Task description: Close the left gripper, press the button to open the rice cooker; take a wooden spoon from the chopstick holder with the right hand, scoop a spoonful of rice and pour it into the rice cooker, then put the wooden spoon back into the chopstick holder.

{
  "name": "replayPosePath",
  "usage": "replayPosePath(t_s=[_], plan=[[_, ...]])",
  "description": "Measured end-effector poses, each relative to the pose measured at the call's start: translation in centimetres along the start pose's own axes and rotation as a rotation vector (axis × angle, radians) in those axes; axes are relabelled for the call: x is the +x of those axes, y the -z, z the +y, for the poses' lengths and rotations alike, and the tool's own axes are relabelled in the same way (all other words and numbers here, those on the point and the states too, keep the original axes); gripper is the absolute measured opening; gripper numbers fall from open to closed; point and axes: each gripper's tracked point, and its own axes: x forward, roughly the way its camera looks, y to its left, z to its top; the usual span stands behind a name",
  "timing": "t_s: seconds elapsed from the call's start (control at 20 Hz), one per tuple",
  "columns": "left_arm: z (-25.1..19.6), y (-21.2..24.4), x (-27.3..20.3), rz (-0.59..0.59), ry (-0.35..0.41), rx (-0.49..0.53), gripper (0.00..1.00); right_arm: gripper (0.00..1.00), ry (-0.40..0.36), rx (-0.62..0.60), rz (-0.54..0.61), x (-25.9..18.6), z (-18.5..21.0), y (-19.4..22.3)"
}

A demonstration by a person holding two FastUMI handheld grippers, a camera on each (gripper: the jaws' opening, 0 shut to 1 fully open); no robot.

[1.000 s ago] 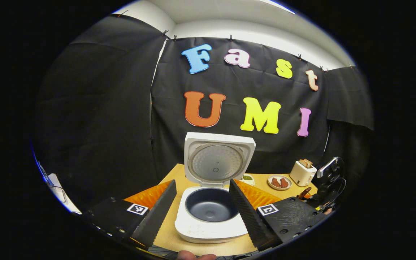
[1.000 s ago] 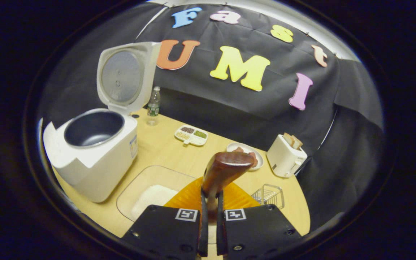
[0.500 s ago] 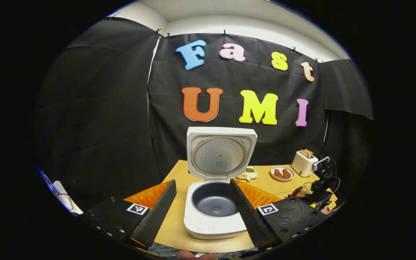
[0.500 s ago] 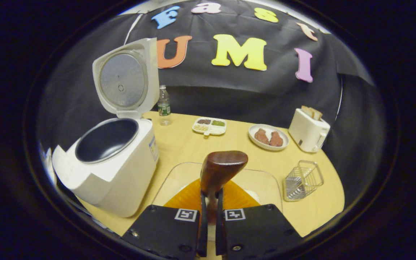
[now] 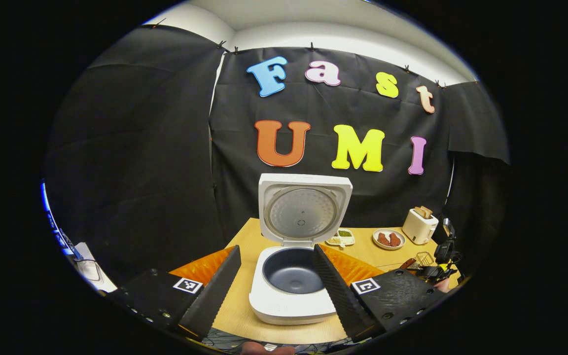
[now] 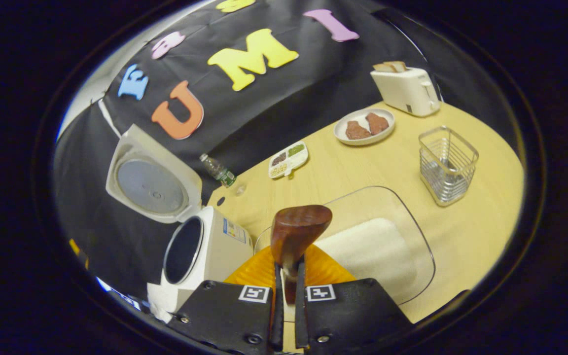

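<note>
Rice (image 6: pixel 368 246) fills the glass tray (image 6: pixel 422 246) (rice cooker (image 5: pixel 291 276) pot bare).

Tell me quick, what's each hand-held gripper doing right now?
Left hand-held gripper: open, holding nothing, facing the open rice cooker.
Right hand-held gripper: closed on the wooden spoon.

A white two-slot toaster (image 6: pixel 406 88) with slices of bread standing in it sits at the far end of the pale wooden table (image 6: pixel 481 222). Just beside it lies a round white plate (image 6: pixel 364 126) bearing two brown pieces, perhaps meat. Farther along is a white divided dish (image 6: pixel 288 159) of what look like dried grains, and near the wall a small clear plastic bottle (image 6: pixel 218 170) with a green label.
</note>
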Motion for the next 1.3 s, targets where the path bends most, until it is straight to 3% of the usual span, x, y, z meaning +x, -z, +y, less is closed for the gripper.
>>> replayPosePath(t_s=[0.25,0.7,0.9,1.05,1.3], plan=[[-3.0,-0.1,0.2,0.003,0.007,0.011,0.95,0.14,-0.026,0.134,-0.017,-1.8,-2.9,-1.4],[-7.1,-0.9,1.2,-0.028,0.002,0.013,0.94,0.14,-0.1,0.281,-0.118,-7.1,-4.6,-9.6],[-5.9,-1.5,1.4,-0.054,-0.05,0.013,0.94,0.14,-0.169,0.273,-0.122,-8.2,-1.0,-12.4],[-4.8,-1.3,0.8,-0.061,-0.067,0.003,0.94,0.14,-0.238,0.243,-0.113,-7.9,3.8,-13.7],[-2.7,0.0,-0.4,-0.029,-0.059,0.024,0.94,0.14,-0.332,0.173,-0.068,-5.6,12.7,-12.7]])
